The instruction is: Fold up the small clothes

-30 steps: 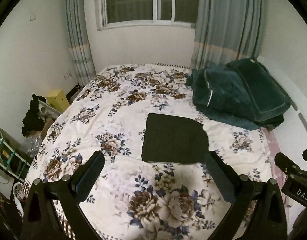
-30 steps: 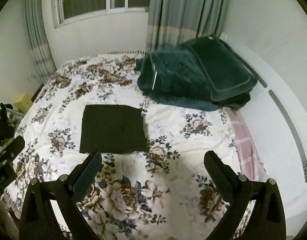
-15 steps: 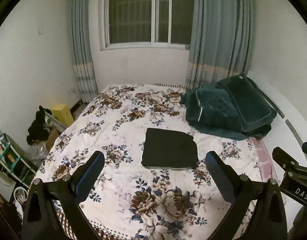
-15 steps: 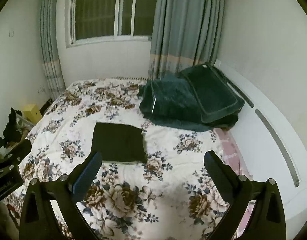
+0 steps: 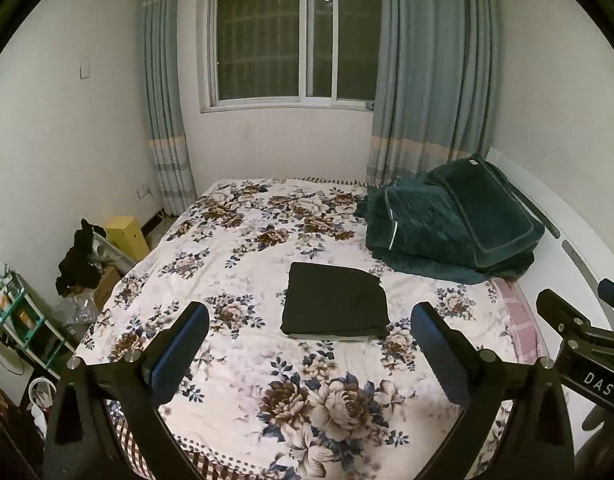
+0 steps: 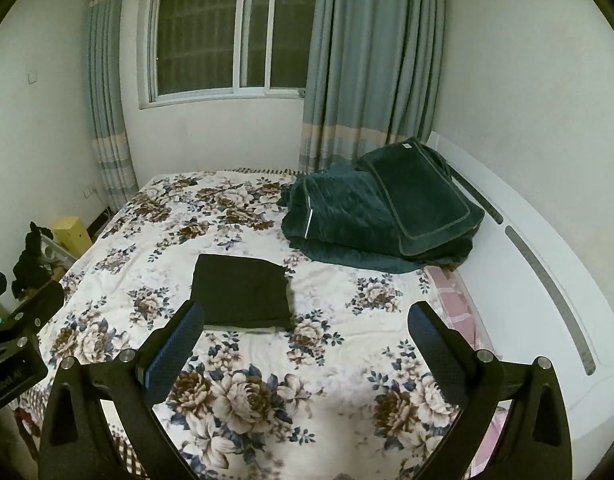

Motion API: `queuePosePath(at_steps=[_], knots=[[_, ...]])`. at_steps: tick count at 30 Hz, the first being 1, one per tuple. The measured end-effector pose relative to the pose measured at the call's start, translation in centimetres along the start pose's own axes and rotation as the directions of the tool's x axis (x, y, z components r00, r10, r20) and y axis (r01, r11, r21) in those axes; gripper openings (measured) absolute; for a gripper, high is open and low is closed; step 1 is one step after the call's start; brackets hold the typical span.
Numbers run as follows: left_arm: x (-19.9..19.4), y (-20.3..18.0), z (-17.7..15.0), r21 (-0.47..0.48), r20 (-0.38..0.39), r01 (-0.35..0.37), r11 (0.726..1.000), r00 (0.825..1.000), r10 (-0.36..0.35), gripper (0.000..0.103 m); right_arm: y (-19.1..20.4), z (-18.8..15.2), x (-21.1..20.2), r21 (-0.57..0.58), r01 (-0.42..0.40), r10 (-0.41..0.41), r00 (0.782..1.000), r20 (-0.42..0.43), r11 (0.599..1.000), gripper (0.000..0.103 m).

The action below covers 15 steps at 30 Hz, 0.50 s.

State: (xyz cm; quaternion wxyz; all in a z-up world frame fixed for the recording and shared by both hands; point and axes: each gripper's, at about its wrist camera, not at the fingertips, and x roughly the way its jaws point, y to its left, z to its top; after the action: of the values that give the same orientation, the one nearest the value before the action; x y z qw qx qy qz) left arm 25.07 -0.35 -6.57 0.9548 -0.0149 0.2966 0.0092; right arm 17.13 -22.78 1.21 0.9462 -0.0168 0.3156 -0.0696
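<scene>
Left claw (image 5: 309, 338): jaws spread wide, holding nothing
Right claw (image 6: 307, 336): jaws wide apart, empty
Folded dark garment (image 5: 335, 306): flat on floral bedspread (image 5: 235, 256); green blanket (image 5: 447, 224) at its 2 o'clock

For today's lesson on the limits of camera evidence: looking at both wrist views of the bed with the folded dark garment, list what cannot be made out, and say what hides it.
- Folded dark garment: its type and inner layers, hidden by its own top fold in both views.
- Pale layer under its near edge: too thin to identify.
- Bed's near edge: hidden behind the left gripper and cut off by the frame.
- Shelf items, left wrist view: too small.
- Window: dark outside.
</scene>
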Motion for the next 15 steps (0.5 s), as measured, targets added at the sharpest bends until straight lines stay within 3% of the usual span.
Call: queuePosePath(at_steps=[15], knots=[[-0.8,0.4,0.3,-0.005,-0.002,-0.018,1.0,1.0,0.018,0.103,-0.2,1.1,0.5,-0.014,-0.037,0.037,0.999,0.008,0.999,0.103]])
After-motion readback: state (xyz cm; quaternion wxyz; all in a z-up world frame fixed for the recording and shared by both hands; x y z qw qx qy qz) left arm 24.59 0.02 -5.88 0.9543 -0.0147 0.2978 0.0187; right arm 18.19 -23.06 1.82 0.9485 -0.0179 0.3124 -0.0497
